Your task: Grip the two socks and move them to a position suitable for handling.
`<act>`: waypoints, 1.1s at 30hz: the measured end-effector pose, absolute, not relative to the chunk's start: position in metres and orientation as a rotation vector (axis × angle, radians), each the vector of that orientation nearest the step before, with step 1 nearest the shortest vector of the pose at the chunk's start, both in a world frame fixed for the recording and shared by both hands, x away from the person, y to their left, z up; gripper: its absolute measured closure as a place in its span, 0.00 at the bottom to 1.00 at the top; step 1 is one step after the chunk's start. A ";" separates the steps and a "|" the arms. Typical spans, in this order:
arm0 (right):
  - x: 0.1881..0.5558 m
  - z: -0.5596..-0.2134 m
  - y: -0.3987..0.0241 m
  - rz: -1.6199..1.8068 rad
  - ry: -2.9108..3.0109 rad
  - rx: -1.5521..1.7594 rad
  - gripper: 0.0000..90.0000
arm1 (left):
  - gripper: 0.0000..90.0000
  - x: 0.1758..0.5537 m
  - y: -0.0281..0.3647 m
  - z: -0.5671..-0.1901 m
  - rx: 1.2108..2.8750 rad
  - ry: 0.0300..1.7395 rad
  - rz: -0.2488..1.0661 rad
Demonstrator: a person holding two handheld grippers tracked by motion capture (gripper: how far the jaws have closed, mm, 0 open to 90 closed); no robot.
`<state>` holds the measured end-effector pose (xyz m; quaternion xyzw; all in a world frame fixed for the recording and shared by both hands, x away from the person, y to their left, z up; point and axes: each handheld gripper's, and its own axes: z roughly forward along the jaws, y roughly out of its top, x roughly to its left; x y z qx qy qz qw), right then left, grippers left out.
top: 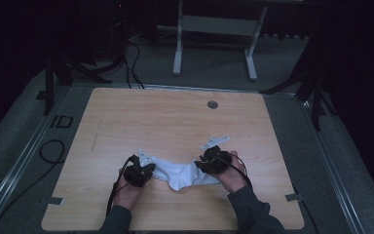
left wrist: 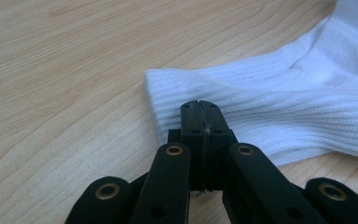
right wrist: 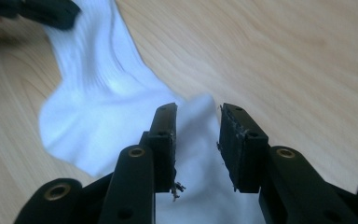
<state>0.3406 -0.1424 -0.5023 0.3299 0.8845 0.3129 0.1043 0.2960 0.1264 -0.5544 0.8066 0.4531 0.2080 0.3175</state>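
Where the two grippers meet the work, one white sock lies flat on the wooden table, near the edge closest to the person. Its long axis runs across the table, side to side, with a bend at the heel about midway; the ribbed cuff end points toward the person's left, the foot end toward the right.

One left gripper sits at the cuff end. The left gripper view shows what the high view cannot: its jaws are pressed fully together, with the ribbed cuff lying directly at and beyond the tips. Whether fabric is pinched between the pads cannot be told, since the tips hide the contact line.

One right gripper sits over the foot end. The right gripper view shows its jaws standing partly apart, straddling the sock, with a clear gap between the pads and white fabric visible in that gap; the pads do not press on it. That view also shows the heel bulge of the sock and, blurred at the top left corner, the left gripper at the far end.

The high view alone shows both hands and sleeves entering from the bottom edge, one round grommet toward the far side of the table, and a white frame on the floor beyond.
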 end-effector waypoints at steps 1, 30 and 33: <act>0.340 -0.506 -0.147 0.914 2.607 0.994 0.74 | 0.99 0.296 0.126 -0.554 2.122 1.193 0.548; 0.329 -0.517 -0.171 0.830 2.588 1.024 0.99 | 0.99 0.296 0.126 -0.555 2.123 1.193 0.547; 0.327 -0.509 -0.180 0.843 2.565 1.025 0.99 | 0.99 0.296 0.126 -0.555 2.124 1.191 0.549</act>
